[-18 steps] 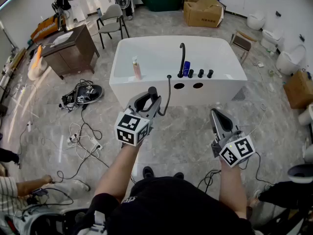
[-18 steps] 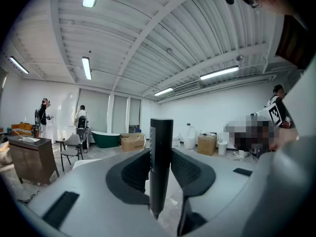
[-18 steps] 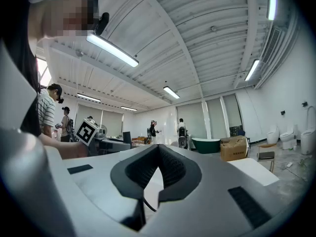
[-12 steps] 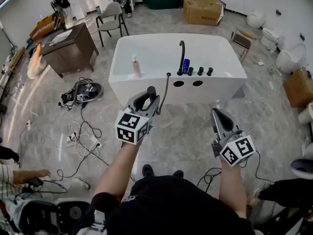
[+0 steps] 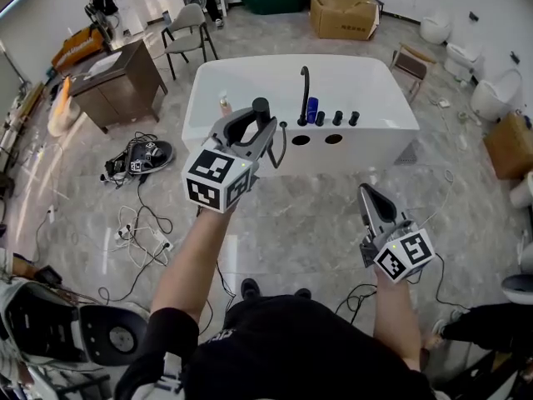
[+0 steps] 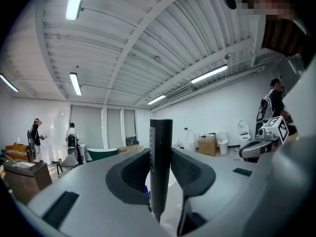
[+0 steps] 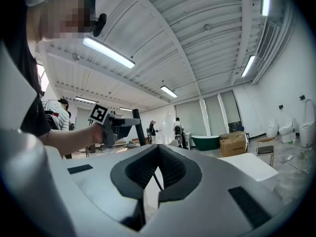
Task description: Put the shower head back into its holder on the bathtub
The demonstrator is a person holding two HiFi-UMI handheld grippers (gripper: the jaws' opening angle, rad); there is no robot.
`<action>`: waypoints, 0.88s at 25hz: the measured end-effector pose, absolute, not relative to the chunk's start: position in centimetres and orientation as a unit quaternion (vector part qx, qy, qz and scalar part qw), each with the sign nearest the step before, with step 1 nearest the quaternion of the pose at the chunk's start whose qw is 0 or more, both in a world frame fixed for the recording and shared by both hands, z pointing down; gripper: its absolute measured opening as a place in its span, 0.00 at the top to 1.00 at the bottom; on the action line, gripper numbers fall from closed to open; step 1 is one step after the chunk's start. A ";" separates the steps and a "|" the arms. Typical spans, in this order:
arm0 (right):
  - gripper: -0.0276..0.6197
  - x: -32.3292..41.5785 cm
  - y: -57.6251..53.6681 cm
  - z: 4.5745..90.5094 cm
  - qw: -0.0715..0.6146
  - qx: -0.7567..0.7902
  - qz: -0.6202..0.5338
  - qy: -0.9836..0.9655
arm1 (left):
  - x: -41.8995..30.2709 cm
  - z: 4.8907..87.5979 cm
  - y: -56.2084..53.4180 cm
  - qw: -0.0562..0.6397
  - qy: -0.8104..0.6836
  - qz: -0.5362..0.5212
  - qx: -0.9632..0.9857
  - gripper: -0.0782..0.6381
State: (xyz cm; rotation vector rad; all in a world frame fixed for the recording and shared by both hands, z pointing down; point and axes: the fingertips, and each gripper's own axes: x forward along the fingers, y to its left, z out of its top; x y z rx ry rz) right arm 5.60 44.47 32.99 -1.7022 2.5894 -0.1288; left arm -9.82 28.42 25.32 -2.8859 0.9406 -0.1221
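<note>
My left gripper (image 5: 252, 129) is shut on a black stick-shaped shower head (image 5: 261, 107), held upright in front of the white bathtub (image 5: 250, 158). Its black hose (image 5: 284, 146) hangs in a loop down to the tub's near rim. Two dark round holes (image 5: 301, 140) lie in that rim, right of the hose. In the left gripper view the shower head (image 6: 160, 162) stands upright between the pads (image 6: 136, 169). My right gripper (image 5: 372, 200) is lower right, over the floor, shut and holding nothing. In the right gripper view, both pads (image 7: 170, 164) meet.
A black curved faucet (image 5: 303, 90), several knobs (image 5: 337, 118), a blue bottle (image 5: 311, 108) and a pink bottle (image 5: 224, 103) stand on the tub's rim. Cables (image 5: 137, 223) litter the floor at left. A cabinet (image 5: 121, 77), chair (image 5: 190, 25) and cardboard box (image 5: 344, 15) stand beyond.
My left gripper has risen and moved toward the tub with the shower head in it. The right gripper has stayed where it was.
</note>
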 end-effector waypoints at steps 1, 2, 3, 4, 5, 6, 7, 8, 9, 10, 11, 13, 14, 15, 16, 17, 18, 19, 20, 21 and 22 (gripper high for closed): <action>0.94 5.9 44.5 32.9 0.020 -0.548 -0.042 0.835 | -9.2 25.1 28.3 0.054 0.310 -0.042 -0.948 0.70; 0.94 6.1 44.6 32.9 0.020 -0.545 -0.043 0.837 | -8.6 25.3 28.3 0.050 0.312 -0.043 -0.948 0.70; 0.94 6.3 44.8 33.2 0.020 -0.541 -0.043 0.840 | -8.2 25.8 28.2 0.043 0.316 -0.044 -0.947 0.70; 0.94 6.5 44.9 33.5 0.018 -0.536 -0.042 0.843 | -7.8 26.3 28.3 0.034 0.321 -0.044 -0.945 0.70; 0.94 6.7 45.1 33.9 0.014 -0.531 -0.039 0.846 | -7.5 26.9 28.3 0.026 0.326 -0.042 -0.944 0.70; 0.94 7.0 45.1 34.3 0.008 -0.528 -0.037 0.848 | -7.2 27.5 28.4 0.018 0.331 -0.039 -0.943 0.70; 0.94 7.4 44.9 34.6 0.002 -0.528 -0.037 0.849 | -6.9 28.1 28.5 0.011 0.336 -0.037 -0.941 0.70; 0.93 7.7 44.5 34.9 -0.001 -0.529 -0.042 0.848 | -6.7 28.7 28.4 0.006 0.339 -0.037 -0.940 0.70; 0.94 7.9 44.0 35.1 -0.002 -0.530 -0.048 0.846 | -6.4 29.4 28.2 0.002 0.340 -0.041 -0.939 0.70; 0.93 7.9 43.5 35.2 -0.003 -0.529 -0.055 0.847 | -6.2 30.1 27.8 -0.001 0.341 -0.046 -0.939 0.70; 0.93 7.8 42.9 35.3 -0.005 -0.526 -0.059 0.848 | -6.0 30.8 27.1 -0.004 0.342 -0.051 -0.938 0.70; 0.93 7.9 41.1 35.7 -0.012 -0.519 -0.063 0.853 | -5.5 31.7 25.0 -0.009 0.344 -0.054 -0.937 0.70; 0.93 8.1 40.0 36.1 -0.014 -0.517 -0.065 0.854 | -5.2 32.0 23.7 -0.011 0.345 -0.053 -0.937 0.70; 0.93 8.3 38.7 36.6 -0.015 -0.515 -0.067 0.854 | -4.9 32.2 22.3 -0.012 0.344 -0.052 -0.937 0.70; 0.93 8.5 37.3 37.0 -0.015 -0.515 -0.069 0.854 | -4.6 32.4 20.7 -0.012 0.342 -0.051 -0.938 0.70; 0.93 8.8 35.8 37.4 -0.015 -0.516 -0.071 0.853 | -4.2 32.5 19.0 -0.010 0.339 -0.049 -0.940 0.70; 0.93 9.1 34.3 37.7 -0.015 -0.519 -0.073 0.852 | -3.8 32.5 17.3 -0.009 0.335 -0.047 -0.941 0.70; 0.93 9.4 32.6 38.0 -0.016 -0.520 -0.075 0.851 | -3.4 32.2 15.5 -0.007 0.330 -0.043 -0.943 0.70; 0.93 9.6 30.8 38.2 -0.018 -0.522 -0.076 0.849 | -3.0 31.8 13.7 -0.004 0.325 -0.038 -0.945 0.70; 0.93 9.8 28.9 38.2 -0.021 -0.526 -0.078 0.847 | -2.7 31.3 11.8 -0.002 0.320 -0.034 -0.947 0.70; 0.93 9.7 26.9 38.1 -0.024 -0.529 -0.079 0.844 | -2.4 30.8 9.8 0.000 0.314 -0.030 -0.949 0.70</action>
